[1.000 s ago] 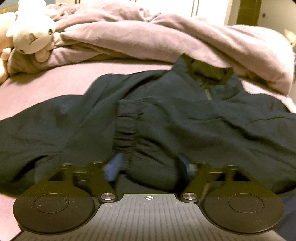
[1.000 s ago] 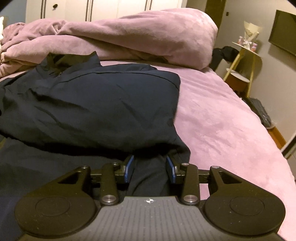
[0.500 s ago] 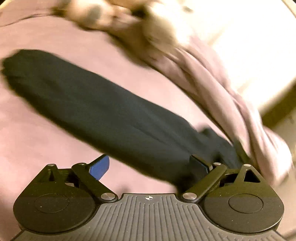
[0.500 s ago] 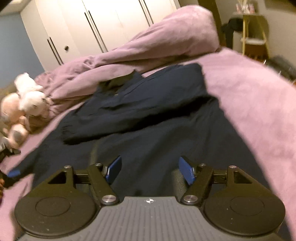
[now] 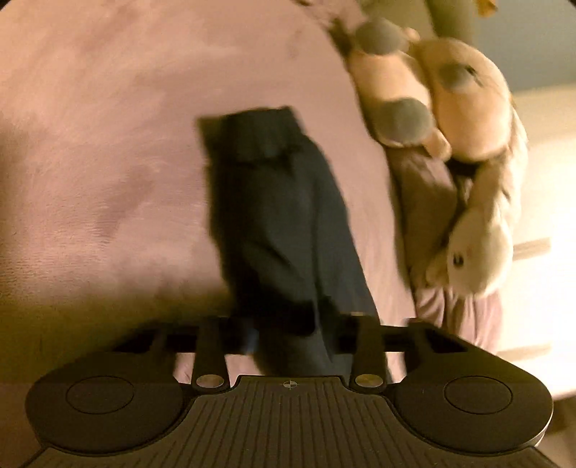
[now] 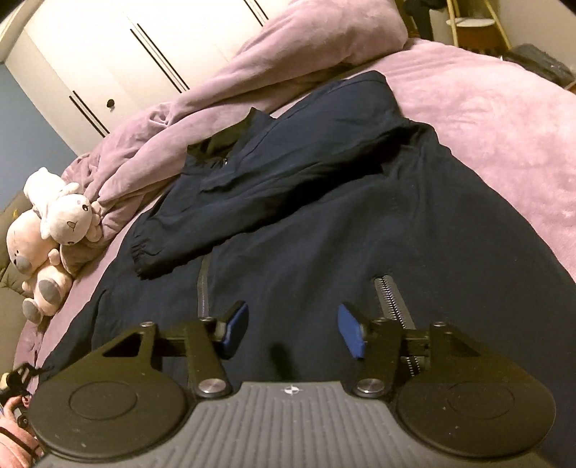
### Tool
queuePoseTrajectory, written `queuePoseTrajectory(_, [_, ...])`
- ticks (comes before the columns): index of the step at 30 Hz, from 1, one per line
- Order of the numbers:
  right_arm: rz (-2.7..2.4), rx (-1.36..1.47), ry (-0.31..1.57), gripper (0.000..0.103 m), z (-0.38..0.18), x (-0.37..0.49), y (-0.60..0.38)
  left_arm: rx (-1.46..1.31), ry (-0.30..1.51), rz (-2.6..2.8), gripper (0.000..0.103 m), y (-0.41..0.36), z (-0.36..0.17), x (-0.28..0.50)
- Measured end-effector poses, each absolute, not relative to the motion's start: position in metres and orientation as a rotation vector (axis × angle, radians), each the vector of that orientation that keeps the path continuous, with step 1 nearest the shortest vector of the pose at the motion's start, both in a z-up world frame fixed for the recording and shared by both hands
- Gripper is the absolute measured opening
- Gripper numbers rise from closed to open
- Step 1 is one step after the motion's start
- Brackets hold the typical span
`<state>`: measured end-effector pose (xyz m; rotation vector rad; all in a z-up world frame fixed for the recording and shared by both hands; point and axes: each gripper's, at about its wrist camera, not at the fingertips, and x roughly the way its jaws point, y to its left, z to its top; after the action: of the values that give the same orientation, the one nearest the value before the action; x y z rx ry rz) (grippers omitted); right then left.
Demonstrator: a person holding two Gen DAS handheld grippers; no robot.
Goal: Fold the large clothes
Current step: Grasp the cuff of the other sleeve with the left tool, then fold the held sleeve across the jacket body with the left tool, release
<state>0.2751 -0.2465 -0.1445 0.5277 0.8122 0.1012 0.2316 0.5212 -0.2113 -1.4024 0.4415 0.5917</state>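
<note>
A dark navy jacket [image 6: 360,223] lies spread on the pink bed, one sleeve [image 6: 252,201] folded across its chest, cuff toward the left. My right gripper [image 6: 293,329] is open and empty just above the jacket's lower front, between two zippers. In the blurred left wrist view the other sleeve [image 5: 284,216] stretches away over the bedspread, its cuff at the far end. My left gripper [image 5: 291,334] is closed in around the near part of this sleeve; the blue pads are mostly hidden by cloth.
A bunched pink duvet [image 6: 252,72] lies behind the jacket. Plush toys [image 6: 50,230] sit at the bed's left edge, also in the left wrist view [image 5: 450,126]. White wardrobe doors [image 6: 108,54] stand behind. A side table [image 6: 475,25] is far right.
My left gripper swung to the outstretched sleeve and closed on it after being open. My right gripper let go of the folded sleeve, opened and drew back over the jacket's front.
</note>
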Motion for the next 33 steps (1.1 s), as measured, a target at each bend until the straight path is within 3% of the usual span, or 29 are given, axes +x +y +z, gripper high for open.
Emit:
queuePoseTrajectory(4, [0.078, 0.480, 0.787, 0.050, -0.141, 0.276, -0.247, -1.446, 0.404, 0.572, 0.012, 0.526, -0.219, 0.219])
queuePoseTrajectory(15, [0.085, 0.549, 0.750, 0.050, -0.129, 0.266, -0.270, -1.099, 0.396, 0.466, 0.010, 0.480, -0.130, 0.234])
queuePoseTrajectory(20, [0.071, 0.550, 0.762, 0.050, -0.132, 0.260, -0.279, -0.899, 0.409, 0.170, 0.010, 0.391, -0.072, 0.275])
queuePoseTrajectory(24, [0.055, 0.567, 0.758, 0.050, -0.130, 0.257, -0.284, -0.716, 0.470, -0.181, 0.011, 0.259, -0.040, 0.312])
queuePoseTrajectory(26, [0.058, 0.566, 0.743, 0.050, -0.126, 0.255, -0.285, -0.667, 0.533, -0.319, 0.020, 0.197, -0.045, 0.322])
queuePoseTrajectory(28, [0.059, 0.561, 0.740, 0.050, -0.124, 0.254, -0.285, -0.600, 0.646, -0.411, 0.052, 0.139, -0.064, 0.329])
queuePoseTrajectory(33, [0.095, 0.546, 0.773, 0.051, -0.128, 0.263, -0.289, -0.503, 0.864, -0.274, 0.063, 0.096, -0.119, 0.317])
